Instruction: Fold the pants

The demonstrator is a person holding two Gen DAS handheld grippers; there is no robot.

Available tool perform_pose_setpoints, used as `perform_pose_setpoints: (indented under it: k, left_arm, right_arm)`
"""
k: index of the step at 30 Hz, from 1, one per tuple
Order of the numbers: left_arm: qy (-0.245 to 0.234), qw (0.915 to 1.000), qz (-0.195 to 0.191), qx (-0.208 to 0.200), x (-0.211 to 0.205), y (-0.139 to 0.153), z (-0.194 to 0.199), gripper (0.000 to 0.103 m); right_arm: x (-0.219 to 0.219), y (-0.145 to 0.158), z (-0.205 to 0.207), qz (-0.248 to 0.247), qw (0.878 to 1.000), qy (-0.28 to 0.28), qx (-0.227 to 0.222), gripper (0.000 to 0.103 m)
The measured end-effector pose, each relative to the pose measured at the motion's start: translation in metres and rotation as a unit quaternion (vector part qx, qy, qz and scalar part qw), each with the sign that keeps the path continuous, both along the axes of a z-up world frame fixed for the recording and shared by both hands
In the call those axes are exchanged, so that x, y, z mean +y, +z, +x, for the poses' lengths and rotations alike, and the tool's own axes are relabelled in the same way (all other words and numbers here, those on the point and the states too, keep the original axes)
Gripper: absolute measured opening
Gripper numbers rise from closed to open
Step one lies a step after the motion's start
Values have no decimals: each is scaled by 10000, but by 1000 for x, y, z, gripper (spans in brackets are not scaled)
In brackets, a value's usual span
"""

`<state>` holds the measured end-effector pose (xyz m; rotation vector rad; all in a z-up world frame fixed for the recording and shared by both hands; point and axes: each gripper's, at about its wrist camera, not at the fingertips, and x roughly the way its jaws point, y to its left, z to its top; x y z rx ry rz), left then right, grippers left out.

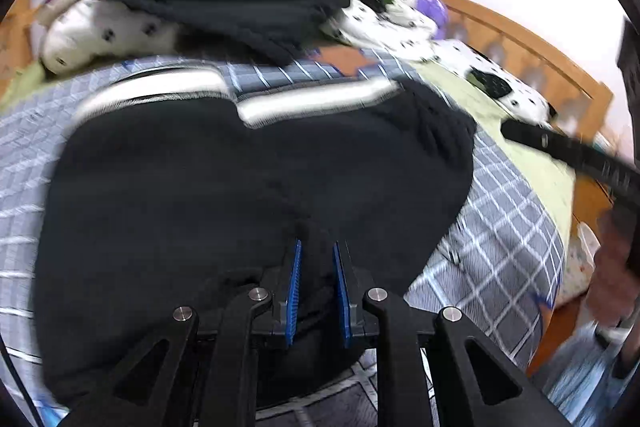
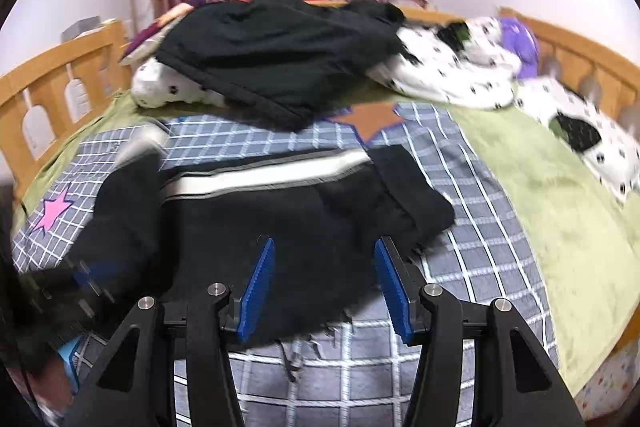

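pants, black with a white side stripe, lie bunched on the checked blanket of the bed. left claw is clamped on a fold of their near edge. right claw hovers half open over the cloth, gripping nothing. both views are motion-blurred, hems unclear. farther back, another black garment drapes over spotted bedding before the wooden rail.

Black pants on checked blanket, gripper spread
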<state>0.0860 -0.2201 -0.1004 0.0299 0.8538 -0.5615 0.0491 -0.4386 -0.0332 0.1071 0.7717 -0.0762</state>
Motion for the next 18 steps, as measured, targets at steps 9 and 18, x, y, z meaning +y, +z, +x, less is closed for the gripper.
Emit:
perform_pose_setpoints:
  k: [9,18]
  left_arm:
    - [345,9966,-722,-183,78,41,-39,55]
    - [1555,9878,43,104,164,6,-62,69]
  right_arm:
    - [11,-26,9,858,9941,488,458,53]
    - [86,-59,53,2169,9576,1482,1180,62]
